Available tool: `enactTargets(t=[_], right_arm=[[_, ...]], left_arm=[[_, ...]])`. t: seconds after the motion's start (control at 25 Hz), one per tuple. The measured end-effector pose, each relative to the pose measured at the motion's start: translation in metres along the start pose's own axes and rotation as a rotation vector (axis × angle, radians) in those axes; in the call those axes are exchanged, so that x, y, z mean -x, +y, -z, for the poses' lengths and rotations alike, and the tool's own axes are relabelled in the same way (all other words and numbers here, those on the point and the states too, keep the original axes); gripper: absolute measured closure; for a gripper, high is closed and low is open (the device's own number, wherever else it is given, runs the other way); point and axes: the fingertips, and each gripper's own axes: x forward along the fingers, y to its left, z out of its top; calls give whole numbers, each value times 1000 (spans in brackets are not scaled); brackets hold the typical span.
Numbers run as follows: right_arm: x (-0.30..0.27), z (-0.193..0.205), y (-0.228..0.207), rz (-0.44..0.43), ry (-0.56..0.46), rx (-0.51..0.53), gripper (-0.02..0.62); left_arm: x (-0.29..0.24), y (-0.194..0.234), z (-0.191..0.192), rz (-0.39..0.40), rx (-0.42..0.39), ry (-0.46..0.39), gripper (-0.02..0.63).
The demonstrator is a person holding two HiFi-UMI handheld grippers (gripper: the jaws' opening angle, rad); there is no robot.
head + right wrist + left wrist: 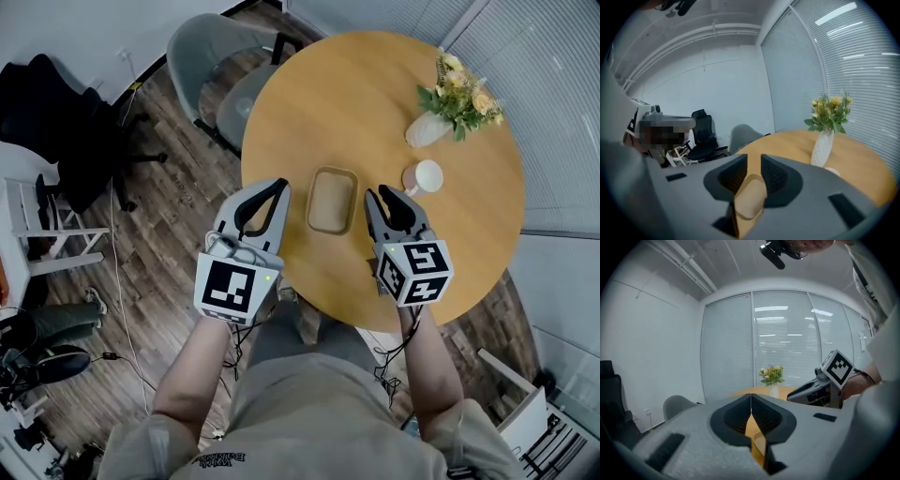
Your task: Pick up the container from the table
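A shallow tan container [332,200] with rounded corners lies on the round wooden table [375,94], near its front edge. My left gripper [280,186] hangs just left of it at the table's rim, shut on nothing. My right gripper [387,193] hovers just right of the container, its jaws a small way apart and empty. The container [760,449] shows below the closed jaws in the left gripper view. The right gripper view has the container [750,199] showing through the narrow gap of the jaws.
A white vase with yellow flowers [433,126] and a white mug [424,176] stand on the table to the right, behind the right gripper. A grey chair [212,67] is tucked at the table's far left. A black office chair [56,122] stands on the wooden floor at left.
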Motion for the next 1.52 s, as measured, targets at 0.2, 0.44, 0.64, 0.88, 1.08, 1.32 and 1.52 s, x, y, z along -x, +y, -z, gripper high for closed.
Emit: enactTargets(t=[0.2, 0.44, 0.64, 0.88, 1.08, 1.32, 1.52], right_arm=[[-22, 40, -10, 18, 88, -11, 520], [-41, 90, -17, 35, 195, -32, 520], [-55, 128, -24, 43, 266, -80, 504], [-72, 161, -34, 69, 331, -95, 466], [-78, 186, -35, 61, 383, -114, 466], [-80, 207, -27, 50, 429, -104, 476], [-75, 206, -28, 71, 430, -132, 545]], left_arm=[[-14, 0, 33, 11, 18, 50, 586], [-23, -1, 73, 28, 44, 112, 586], [-28, -2, 102, 31, 71, 152, 586], [-28, -6, 129, 41, 96, 188, 586], [-31, -17, 152, 56, 112, 228, 586], [-26, -22, 164, 56, 122, 248, 586], [-22, -25, 165, 55, 122, 251, 586]])
